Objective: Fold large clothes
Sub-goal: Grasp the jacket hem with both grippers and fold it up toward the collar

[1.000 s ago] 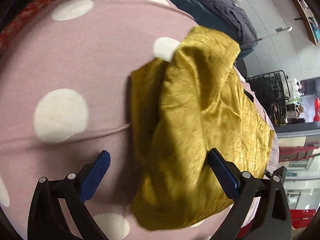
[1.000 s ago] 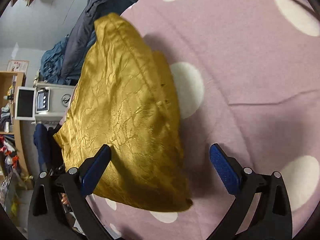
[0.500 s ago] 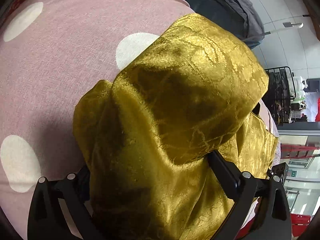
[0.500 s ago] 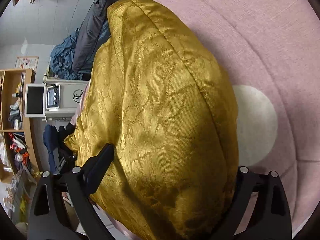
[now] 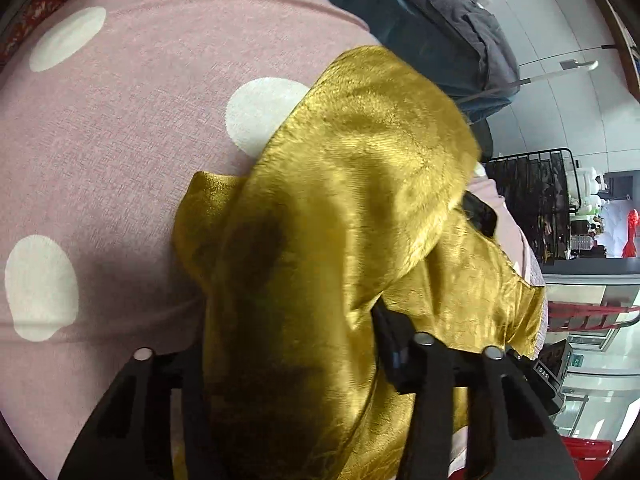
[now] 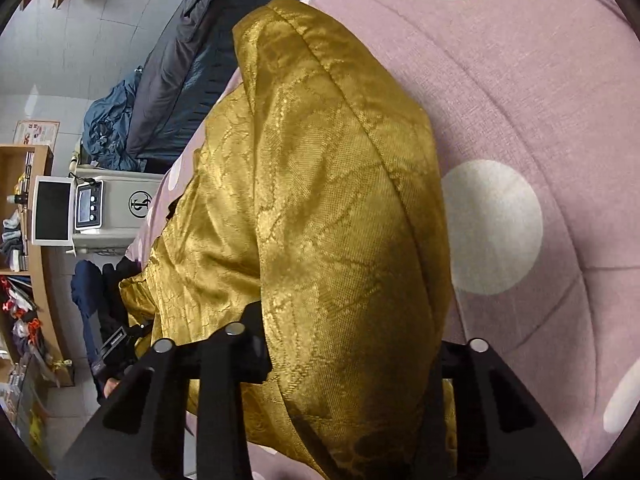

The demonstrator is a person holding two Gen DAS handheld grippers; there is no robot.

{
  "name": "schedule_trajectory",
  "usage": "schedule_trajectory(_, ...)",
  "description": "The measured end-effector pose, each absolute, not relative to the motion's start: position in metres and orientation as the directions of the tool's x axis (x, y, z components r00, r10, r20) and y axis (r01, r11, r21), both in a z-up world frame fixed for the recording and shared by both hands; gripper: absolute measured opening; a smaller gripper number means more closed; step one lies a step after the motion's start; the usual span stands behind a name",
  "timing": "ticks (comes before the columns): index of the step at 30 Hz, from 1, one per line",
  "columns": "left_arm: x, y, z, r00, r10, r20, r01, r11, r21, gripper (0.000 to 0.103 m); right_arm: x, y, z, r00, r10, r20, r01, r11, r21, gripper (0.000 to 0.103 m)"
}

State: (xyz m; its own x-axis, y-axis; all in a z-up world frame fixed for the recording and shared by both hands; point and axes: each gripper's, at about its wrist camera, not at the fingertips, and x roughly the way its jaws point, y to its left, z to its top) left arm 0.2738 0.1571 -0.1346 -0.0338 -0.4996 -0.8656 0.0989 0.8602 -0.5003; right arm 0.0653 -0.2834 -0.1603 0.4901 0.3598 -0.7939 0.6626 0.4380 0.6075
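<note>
A shiny gold garment (image 5: 352,216) lies bunched on a pink bedspread with white dots (image 5: 120,128). My left gripper (image 5: 292,344) is shut on a fold of the gold garment, which drapes over the jaws and hides the fingertips. In the right wrist view the same gold garment (image 6: 328,216) fills the middle. My right gripper (image 6: 348,344) is shut on another fold of it; the cloth covers its fingertips too. Both held folds are lifted a little above the pink bedspread (image 6: 540,100).
Dark grey and blue bedding (image 5: 432,28) is piled beyond the garment, also in the right wrist view (image 6: 168,80). A black wire rack (image 5: 532,196) stands past the bed edge. A white machine with a small screen (image 6: 108,208) and a wooden shelf (image 6: 24,240) stand at the side.
Both grippers moved in from open over the bedspread, went onto the gold garment and shut on its folds. The cloth is now bunched up and raised between the jaws.
</note>
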Motion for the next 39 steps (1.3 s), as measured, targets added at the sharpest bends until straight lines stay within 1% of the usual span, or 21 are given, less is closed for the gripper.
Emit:
schedule_trajectory(2, 0.27, 0.158, -0.126, -0.021, -0.51, -0.86, 0.113, 0.853, -0.509, 0.033, 0.059, -0.277, -0.148, 0.511, 0.344, -0.788, 0.66, 0.429, 0.616, 0.025)
schedule_trajectory(7, 0.25, 0.168, -0.098, 0.001, -0.57, -0.821, 0.14, 0.813, -0.565, 0.023, 0.043, -0.257, -0.119, 0.553, 0.324, -0.767, 0.644, 0.419, 0.641, 0.019)
schedule_trajectory(11, 0.225, 0.187, -0.073, 0.009, -0.633, -0.774, 0.157, 0.765, -0.624, 0.021, 0.029, -0.23, -0.088, 0.58, 0.321, -0.749, 0.603, 0.449, 0.659, 0.018)
schedule_trajectory(13, 0.21, 0.194, -0.061, 0.005, -0.644, -0.765, 0.181, 0.753, -0.632, 0.021, 0.026, -0.213, -0.075, 0.581, 0.325, -0.747, 0.581, 0.477, 0.659, 0.017)
schedule_trajectory(16, 0.189, 0.202, -0.052, -0.006, -0.613, -0.79, 0.23, 0.768, -0.597, 0.02, 0.017, -0.188, -0.06, 0.563, 0.336, -0.755, 0.557, 0.52, 0.647, 0.017)
schedule_trajectory(20, 0.174, 0.22, -0.053, -0.029, -0.626, -0.779, 0.21, 0.758, -0.617, 0.02, 0.005, -0.16, -0.047, 0.552, 0.329, -0.766, 0.551, 0.546, 0.631, 0.016)
schedule_trajectory(24, 0.168, 0.233, -0.058, -0.039, -0.608, -0.793, 0.218, 0.769, -0.6, 0.019, -0.01, -0.153, -0.038, 0.56, 0.297, -0.773, 0.56, 0.552, 0.618, 0.015)
schedule_trajectory(29, 0.169, 0.213, -0.045, -0.02, -0.6, -0.799, 0.282, 0.764, -0.581, 0.019, -0.015, -0.159, -0.015, 0.585, 0.252, -0.771, 0.547, 0.58, 0.604, 0.013)
schedule_trajectory(32, 0.167, 0.19, -0.03, -0.017, -0.633, -0.774, 0.319, 0.73, -0.604, 0.018, -0.017, -0.179, 0.007, 0.609, 0.218, -0.763, 0.518, 0.619, 0.59, 0.012)
schedule_trajectory(36, 0.161, 0.136, -0.014, -0.028, -0.655, -0.755, 0.392, 0.688, -0.611, 0.018, -0.029, -0.216, 0.037, 0.633, 0.162, -0.757, 0.488, 0.676, 0.552, 0.012)
schedule_trajectory(39, 0.152, 0.084, -0.001, -0.037, -0.676, -0.736, 0.449, 0.647, -0.616, 0.018, -0.054, -0.26, 0.06, 0.652, 0.108, -0.751, 0.488, 0.699, 0.523, 0.011)
